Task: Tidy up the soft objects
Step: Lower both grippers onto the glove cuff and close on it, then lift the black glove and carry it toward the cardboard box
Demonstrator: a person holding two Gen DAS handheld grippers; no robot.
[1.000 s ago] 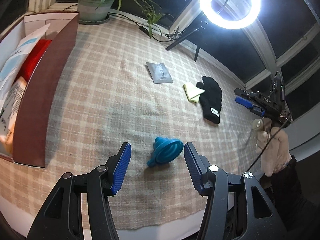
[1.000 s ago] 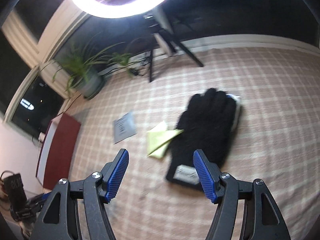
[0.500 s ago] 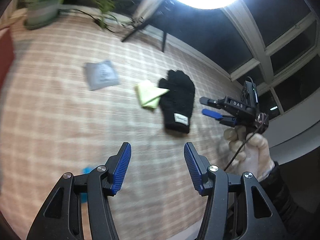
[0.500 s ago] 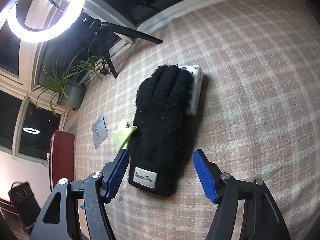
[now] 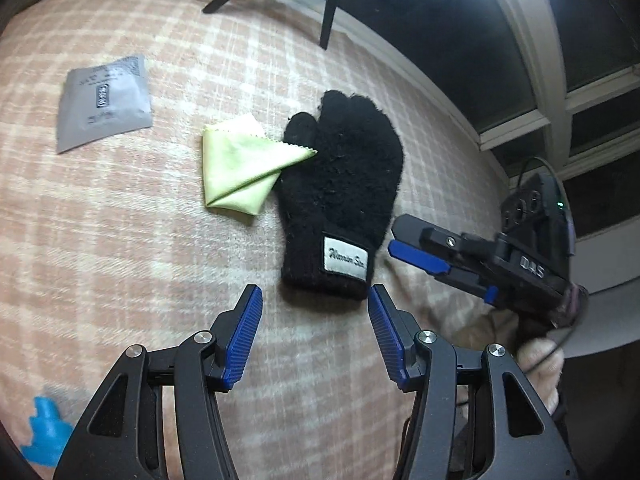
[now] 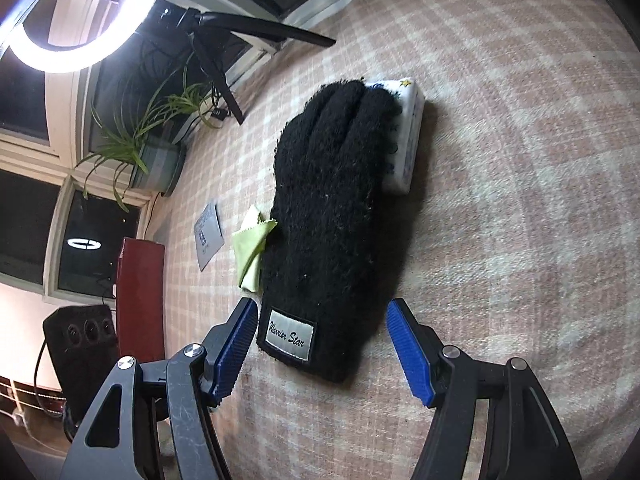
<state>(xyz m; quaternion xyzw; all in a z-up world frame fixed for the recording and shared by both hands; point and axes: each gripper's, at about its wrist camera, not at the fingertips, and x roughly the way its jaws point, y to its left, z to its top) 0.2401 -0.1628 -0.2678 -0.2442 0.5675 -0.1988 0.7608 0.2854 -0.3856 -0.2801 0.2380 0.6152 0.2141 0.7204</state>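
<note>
A black knit glove (image 5: 344, 184) with a white label lies flat on the checked cloth; it also shows in the right wrist view (image 6: 328, 216). A folded yellow-green cloth (image 5: 240, 168) touches its left side (image 6: 252, 248). A white tissue pack (image 6: 408, 136) lies partly under the glove's fingertips. My left gripper (image 5: 316, 336) is open and empty, just short of the glove's cuff. My right gripper (image 6: 324, 348) is open, its jaws on either side of the cuff; it shows in the left wrist view (image 5: 416, 256) beside the cuff.
A grey sachet (image 5: 104, 100) lies at the far left of the cloth (image 6: 208, 236). A blue funnel (image 5: 44, 432) sits at the near left. A red-brown box (image 6: 140, 296), a potted plant (image 6: 156, 160) and a ring light (image 6: 76, 12) on a tripod stand beyond.
My left gripper has swung right from the blue funnel towards the glove. My right gripper has closed in on the glove's cuff. Both stay open.
</note>
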